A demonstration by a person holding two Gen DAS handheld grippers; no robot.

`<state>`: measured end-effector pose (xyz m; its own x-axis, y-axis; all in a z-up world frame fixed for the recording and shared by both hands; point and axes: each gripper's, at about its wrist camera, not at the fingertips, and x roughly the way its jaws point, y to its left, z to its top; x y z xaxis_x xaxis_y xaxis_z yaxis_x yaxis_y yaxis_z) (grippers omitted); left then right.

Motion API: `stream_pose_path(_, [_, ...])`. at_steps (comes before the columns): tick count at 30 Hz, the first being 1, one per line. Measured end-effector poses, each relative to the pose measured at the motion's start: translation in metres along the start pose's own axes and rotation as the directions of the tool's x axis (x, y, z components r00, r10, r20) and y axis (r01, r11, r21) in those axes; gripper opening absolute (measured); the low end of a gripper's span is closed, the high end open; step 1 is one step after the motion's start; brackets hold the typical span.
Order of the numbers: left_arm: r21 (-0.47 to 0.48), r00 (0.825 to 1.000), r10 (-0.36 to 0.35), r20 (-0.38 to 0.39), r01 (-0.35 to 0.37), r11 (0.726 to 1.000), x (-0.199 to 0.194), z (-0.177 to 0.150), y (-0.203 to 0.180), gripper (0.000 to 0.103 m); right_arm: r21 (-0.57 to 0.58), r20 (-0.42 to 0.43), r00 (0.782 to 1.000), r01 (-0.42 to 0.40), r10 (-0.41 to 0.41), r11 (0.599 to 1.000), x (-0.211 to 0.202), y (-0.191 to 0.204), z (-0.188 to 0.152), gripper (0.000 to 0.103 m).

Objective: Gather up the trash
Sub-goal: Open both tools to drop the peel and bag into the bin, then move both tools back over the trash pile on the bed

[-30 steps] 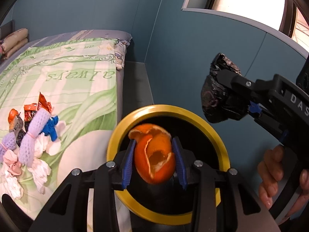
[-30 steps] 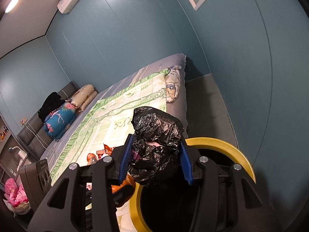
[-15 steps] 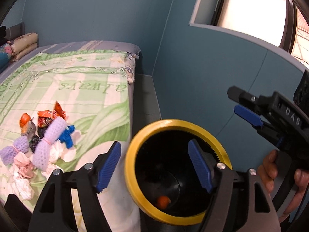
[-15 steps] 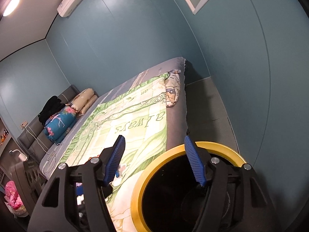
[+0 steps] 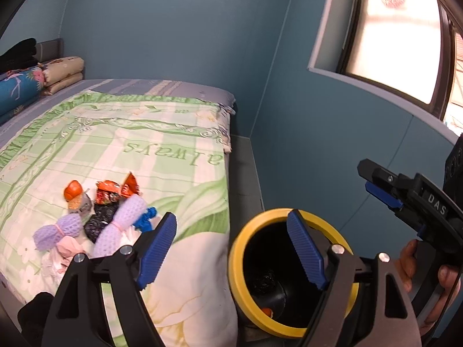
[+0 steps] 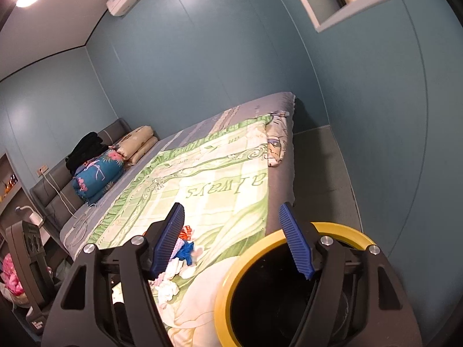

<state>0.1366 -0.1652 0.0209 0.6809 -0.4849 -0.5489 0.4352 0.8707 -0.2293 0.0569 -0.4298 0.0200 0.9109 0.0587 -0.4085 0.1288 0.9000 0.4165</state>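
The left gripper (image 5: pixel 231 248) is seen with jaws opening wide and empty, the right gripper (image 6: pixel 231 240) likewise. "always" is read on the quilt (image 5: pixel 173 150), "DAS" on the right gripper. Trash (image 5: pixel 101 217) is left near the bed's foot edge; orange peel (image 5: pixel 267 312), gripped a second ago, is now in the yellow-rimmed bin (image 5: pixel 234 260).

Bit of a murky one: the bottom of the yellow-rimmed bin (image 5: pixel 240 263) is mostly lost in shadow, and only a sliver of orange peel (image 5: pixel 269 312) can be made out behind the left gripper's finger. In the right wrist view the bin's inside is just black. The trash pile (image 5: pixel 95 219) near the bed's (image 5: pixel 173 150) front edge is partly blocked by blue pads.
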Motion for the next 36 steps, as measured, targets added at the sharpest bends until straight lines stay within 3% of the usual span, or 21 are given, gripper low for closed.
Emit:
stream_pose_path(18, [-0.076,0.984,0.158,0.087,-0.152,0.985,-0.057,0.011,0.069,0.084,-0.156,-0.036,0.996,-0.085,0.080,0.984,0.008,0.084,0.002,0.069])
stream_pose_path(36, [-0.172,0.949,0.305,0.082,-0.288,0.942,-0.090,0.003,0.137,0.087,-0.240,-0.167,0.972,-0.204,0.166,0.949,0.041,0.153,-0.016,0.071])
